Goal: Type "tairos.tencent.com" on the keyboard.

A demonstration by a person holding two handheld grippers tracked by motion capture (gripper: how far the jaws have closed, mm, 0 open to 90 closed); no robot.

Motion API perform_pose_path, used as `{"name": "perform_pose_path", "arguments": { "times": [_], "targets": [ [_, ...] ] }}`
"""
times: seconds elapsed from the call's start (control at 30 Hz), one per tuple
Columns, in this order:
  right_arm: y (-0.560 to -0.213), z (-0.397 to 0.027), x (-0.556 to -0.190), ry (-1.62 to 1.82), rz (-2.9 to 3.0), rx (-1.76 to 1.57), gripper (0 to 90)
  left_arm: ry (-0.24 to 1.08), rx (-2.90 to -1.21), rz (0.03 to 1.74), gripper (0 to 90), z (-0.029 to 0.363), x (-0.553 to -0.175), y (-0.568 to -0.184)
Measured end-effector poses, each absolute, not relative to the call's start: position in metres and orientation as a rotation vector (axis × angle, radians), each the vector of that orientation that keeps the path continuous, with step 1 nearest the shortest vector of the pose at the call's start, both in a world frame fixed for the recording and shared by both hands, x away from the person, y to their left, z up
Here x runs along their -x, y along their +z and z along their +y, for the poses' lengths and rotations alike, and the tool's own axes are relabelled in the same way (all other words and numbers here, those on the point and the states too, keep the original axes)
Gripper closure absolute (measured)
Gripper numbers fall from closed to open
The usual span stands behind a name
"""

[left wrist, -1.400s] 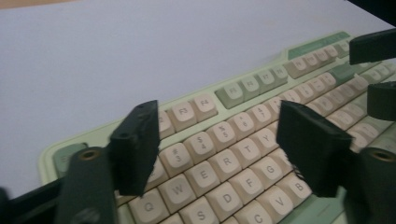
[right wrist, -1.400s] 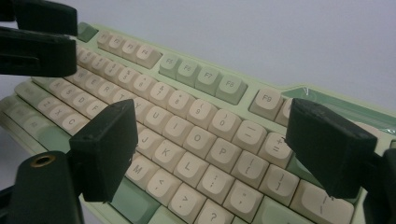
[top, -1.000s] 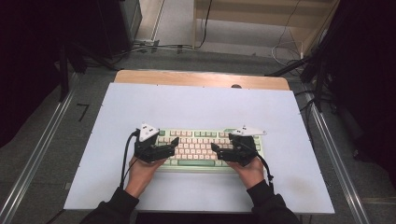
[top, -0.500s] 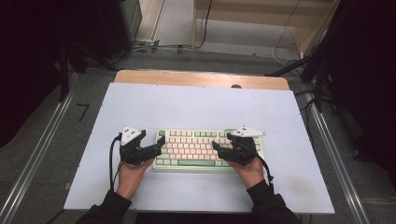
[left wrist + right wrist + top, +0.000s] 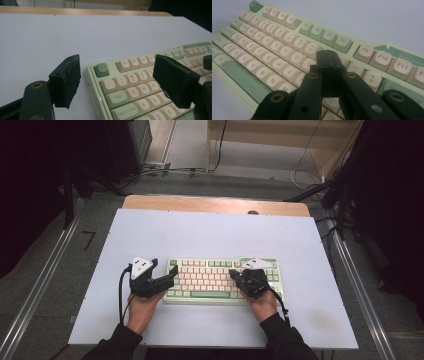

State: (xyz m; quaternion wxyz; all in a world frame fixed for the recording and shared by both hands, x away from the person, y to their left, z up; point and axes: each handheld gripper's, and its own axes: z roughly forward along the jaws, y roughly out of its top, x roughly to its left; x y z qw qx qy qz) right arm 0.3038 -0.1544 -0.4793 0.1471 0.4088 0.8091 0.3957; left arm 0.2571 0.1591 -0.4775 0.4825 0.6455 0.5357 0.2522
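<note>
A: High view, item count?

B: One mechanical keyboard [image 5: 222, 280], green case with cream and green keycaps, lying flat on the near half of one pale blue table [image 5: 215, 232]; two grippers; two hands entering from the bottom edge. The left gripper [image 5: 170, 276] sits at the keyboard's left end, forearm angled inward; the right gripper [image 5: 236, 276] hangs over the right half of the keys, palm down.

A: Left gripper view?

B: One keyboard [image 5: 140, 87], its Esc corner between the two black jaws; jaws spread wide, one over bare table beside the case, one above the number and letter rows; the pads press on nothing; the gripper is tilted low, nearly level with the table.

A: Right gripper view?

B: One keyboard [image 5: 294, 50]; the right gripper [image 5: 327, 56] has just been closing, jaws now met pad to pad, nothing between them; tips pointing down at the keys near the O and P columns; contact with a keycap cannot be told.
</note>
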Motion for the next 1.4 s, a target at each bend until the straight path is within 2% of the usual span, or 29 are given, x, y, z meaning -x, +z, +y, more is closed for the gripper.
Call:
{"name": "perform_pose_path", "arguments": {
  "times": [0.67,1.13,1.4],
  "targets": [
    [-0.499,-0.141,-0.284,1.223,2.114,-1.251,87.4,0.614,-1.575,1.303,23.8,0.159,-0.256,-0.477],
    [-0.502,-0.141,-0.29,1.166,2.147,-1.292,87.4,0.609,-1.58,1.299,24.1,0.159,-0.256,-0.477],
    [-0.483,-0.151,-0.286,1.284,2.074,-1.279,86.5,0.602,-1.588,1.302,24.1,0.159,-0.257,-0.478]
  ]
}}
